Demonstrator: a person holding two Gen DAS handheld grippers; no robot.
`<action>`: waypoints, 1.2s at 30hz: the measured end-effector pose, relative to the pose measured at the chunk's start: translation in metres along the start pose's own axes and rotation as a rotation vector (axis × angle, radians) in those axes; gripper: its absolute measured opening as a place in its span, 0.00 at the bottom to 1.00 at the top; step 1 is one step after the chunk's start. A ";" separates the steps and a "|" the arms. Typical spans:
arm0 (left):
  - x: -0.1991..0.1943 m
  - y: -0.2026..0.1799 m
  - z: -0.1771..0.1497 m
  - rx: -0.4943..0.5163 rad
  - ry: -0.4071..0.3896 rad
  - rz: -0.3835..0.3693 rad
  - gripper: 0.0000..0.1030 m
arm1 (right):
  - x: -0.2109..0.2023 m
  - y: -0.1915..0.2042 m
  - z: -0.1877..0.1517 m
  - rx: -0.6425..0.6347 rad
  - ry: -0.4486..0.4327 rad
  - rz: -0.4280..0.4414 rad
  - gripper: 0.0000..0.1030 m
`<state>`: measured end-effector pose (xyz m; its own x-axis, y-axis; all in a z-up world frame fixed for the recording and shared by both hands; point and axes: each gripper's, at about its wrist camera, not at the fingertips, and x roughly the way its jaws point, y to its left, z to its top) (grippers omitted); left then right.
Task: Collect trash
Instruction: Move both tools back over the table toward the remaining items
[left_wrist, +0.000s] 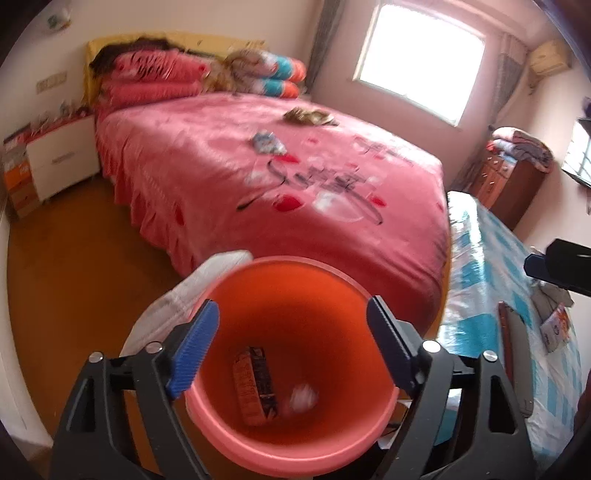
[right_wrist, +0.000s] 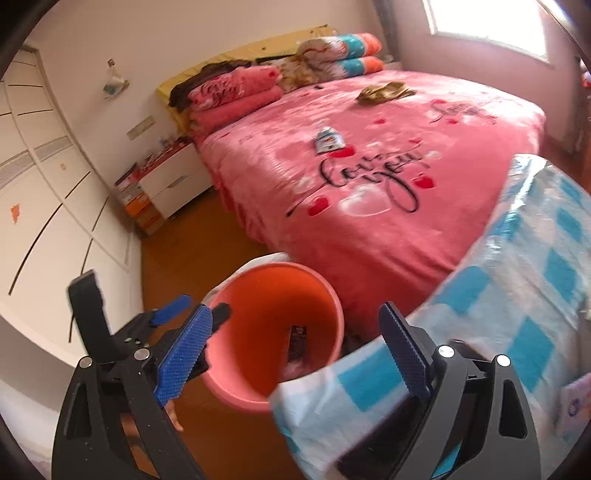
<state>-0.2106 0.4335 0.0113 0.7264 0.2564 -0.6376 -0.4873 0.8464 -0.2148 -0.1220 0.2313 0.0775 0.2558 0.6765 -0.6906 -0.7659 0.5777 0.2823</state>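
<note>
Bedroom with brown floor (left_wrist: 74, 258), white walls and a bright window (left_wrist: 417, 62); a wide bed under a pink bedspread (left_wrist: 229, 184) printed with black script and red hearts fills the middle. On that bedspread, near its centre, lies a small blue-and-white wrapper (left_wrist: 267, 143) (right_wrist: 328, 139); toward the window-side edge lies a crumpled olive-brown scrap (left_wrist: 309, 116) (right_wrist: 384, 91). Pink pillows (right_wrist: 229, 92) and rolled striped quilts (right_wrist: 343, 51) are stacked at the headboard end. A white bedside cabinet (left_wrist: 61, 157) stands by the bed's head corner.

Orange-pink round plastic bucket (left_wrist: 280, 369) (right_wrist: 273, 332) stands on the floor at the bed's foot corner, with pale plastic sheet (left_wrist: 192, 288) draped outside its rim. Inside, at the bottom, lie a dark-and-orange printed packet (left_wrist: 255, 384) and a blurred white crumpled piece (left_wrist: 304, 397).

My left gripper (left_wrist: 291, 343) hangs above the bucket mouth, blue-padded fingers spread wide and holding nothing; the rim runs between them. My right gripper (right_wrist: 295, 350) is likewise spread and empty, one finger beside the bucket, the other over the edge of a blue-and-white checked cloth (right_wrist: 517, 280) that covers a surface beside the bed. From the right wrist view my left gripper (right_wrist: 192, 312) shows at the bucket's near rim
</note>
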 end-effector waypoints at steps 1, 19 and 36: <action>-0.005 -0.004 0.001 0.025 -0.029 -0.009 0.83 | -0.006 -0.001 -0.002 -0.001 -0.013 -0.006 0.88; -0.032 -0.056 -0.003 0.224 -0.018 -0.112 0.82 | -0.085 -0.041 -0.024 0.092 -0.240 -0.026 0.95; -0.057 -0.105 -0.009 0.274 0.003 -0.203 0.83 | -0.144 -0.098 -0.065 0.245 -0.397 0.071 0.95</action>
<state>-0.2050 0.3258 0.0634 0.7940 0.0687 -0.6041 -0.1840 0.9741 -0.1312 -0.1220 0.0481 0.1062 0.4505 0.8130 -0.3689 -0.6398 0.5822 0.5017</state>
